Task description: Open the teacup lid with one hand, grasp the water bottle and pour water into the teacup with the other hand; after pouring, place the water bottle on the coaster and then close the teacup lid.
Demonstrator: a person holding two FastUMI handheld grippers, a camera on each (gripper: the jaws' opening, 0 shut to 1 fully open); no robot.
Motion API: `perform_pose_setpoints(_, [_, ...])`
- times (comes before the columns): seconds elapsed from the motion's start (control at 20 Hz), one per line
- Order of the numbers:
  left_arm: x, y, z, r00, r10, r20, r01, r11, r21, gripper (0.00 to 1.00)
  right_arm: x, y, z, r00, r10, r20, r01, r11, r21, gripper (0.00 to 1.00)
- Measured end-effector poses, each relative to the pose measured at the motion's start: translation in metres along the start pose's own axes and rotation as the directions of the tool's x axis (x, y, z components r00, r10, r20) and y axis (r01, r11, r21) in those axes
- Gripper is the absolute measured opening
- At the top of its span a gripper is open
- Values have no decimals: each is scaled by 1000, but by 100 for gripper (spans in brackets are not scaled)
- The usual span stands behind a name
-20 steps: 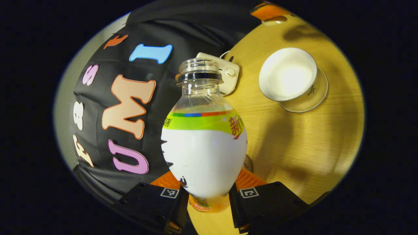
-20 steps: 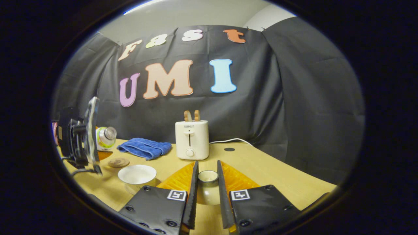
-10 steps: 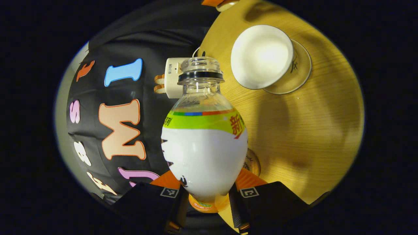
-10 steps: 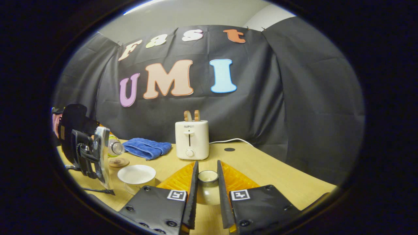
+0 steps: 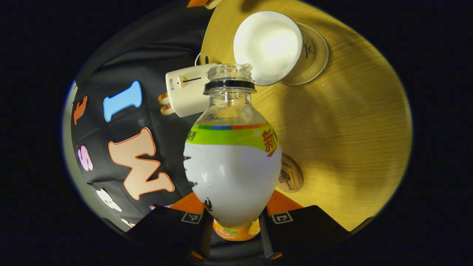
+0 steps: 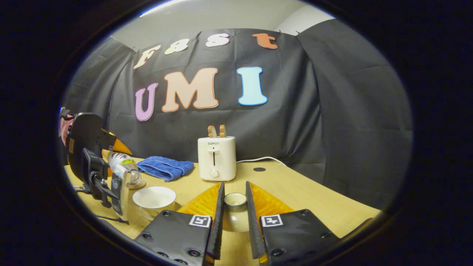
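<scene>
Tipped the water bottle (image 5: 232,170) further over in the last second and swung its uncapped mouth from well short of the teacup (image 5: 268,44) right up to the rim, overlapping the near edge in the left gripper view. Carried the toaster (image 5: 186,90) and the booth wall round to the left of that view with the roll. Brought the coaster (image 5: 290,178) fully out from behind the bottle's body. Kept the right-hand side as it was, no shift there at all.

Held the bottle low on its body in the left gripper (image 5: 234,207), jaws clamped on either side, neck pointing forward and down toward the cup. Sat the cup open on its saucer (image 5: 316,55) on the wooden table (image 5: 351,129), with no stream visible at the mouth yet. Pinched the teacup lid (image 6: 235,210) in the right gripper (image 6: 235,195), fingers closed against both sides, parked off to the right of the cup and in front of the toaster.

Judged as lid-off done, pour just starting. Called next for a touch more tilt with the mouth kept over the bowl, not the rim, or risked splashing onto the saucer. Left for later: bottle onto the coaster just beside, then lid back on.
</scene>
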State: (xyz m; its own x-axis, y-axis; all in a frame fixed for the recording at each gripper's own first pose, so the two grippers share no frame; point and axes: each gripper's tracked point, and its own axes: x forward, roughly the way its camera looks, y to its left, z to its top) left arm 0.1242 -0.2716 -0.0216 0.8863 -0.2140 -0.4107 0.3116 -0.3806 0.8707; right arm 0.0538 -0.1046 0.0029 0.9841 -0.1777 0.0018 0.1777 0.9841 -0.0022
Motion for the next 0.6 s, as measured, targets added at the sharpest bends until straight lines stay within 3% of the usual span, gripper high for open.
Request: perform_pose_setpoints(0.6, [-5,28,-10,998,22,-59,-11,982,191,53,1,0,0,1000,3,0,-3,1000,1,35])
